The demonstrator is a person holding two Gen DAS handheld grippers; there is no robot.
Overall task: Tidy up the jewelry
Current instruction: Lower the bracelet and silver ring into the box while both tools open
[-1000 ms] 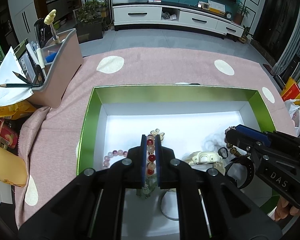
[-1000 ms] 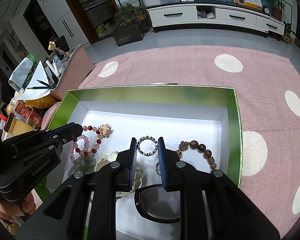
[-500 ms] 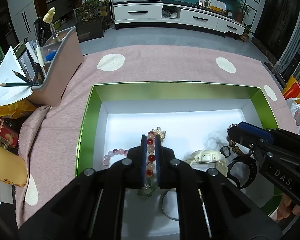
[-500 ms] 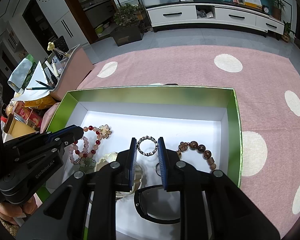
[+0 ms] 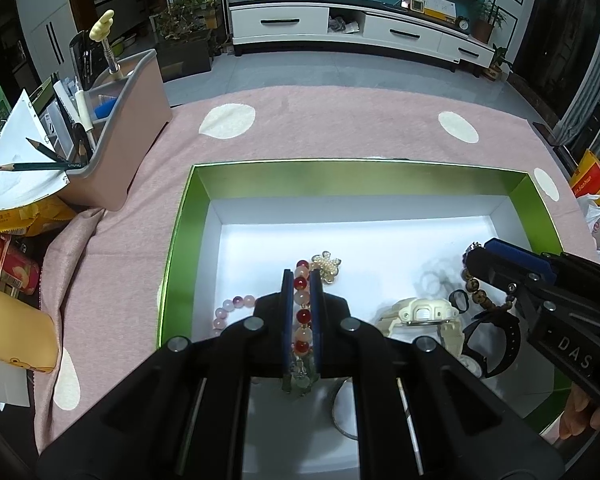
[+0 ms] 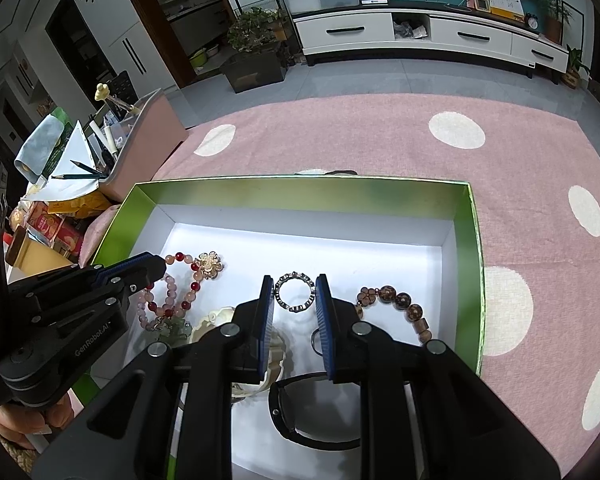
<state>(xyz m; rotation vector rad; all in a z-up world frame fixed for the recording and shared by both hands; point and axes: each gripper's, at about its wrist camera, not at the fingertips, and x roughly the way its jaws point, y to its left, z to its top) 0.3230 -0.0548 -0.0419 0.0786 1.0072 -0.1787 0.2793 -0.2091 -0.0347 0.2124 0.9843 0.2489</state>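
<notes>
Left wrist view: left tongs point(image 5: 301, 312) clamped on red-and-pink bead bracelet point(image 5: 302, 315), beads run between the blue pads, a green charm hanging at the strand's low end. Bracelet's pearl flower point(image 5: 326, 265) sits just past the tips, over the white floor of green box point(image 5: 180, 240). Box sits on pink dotted cloth point(image 5: 320, 128) over the counter. Right tongs point(image 6: 295, 292) hold a small metal ring point(image 6: 295, 291) between the pads, both pads touching its edges, ring above box floor. Right wrist view: brown bead bracelet point(image 6: 396, 304) lies on box floor just right of the right tongs. Cream watch point(image 5: 420, 316) and black watch point(image 5: 496, 340) lie in the box near its front, between the two tongs. Pink organizer point(image 5: 112, 136) with pencils stands left, apart from box.
</notes>
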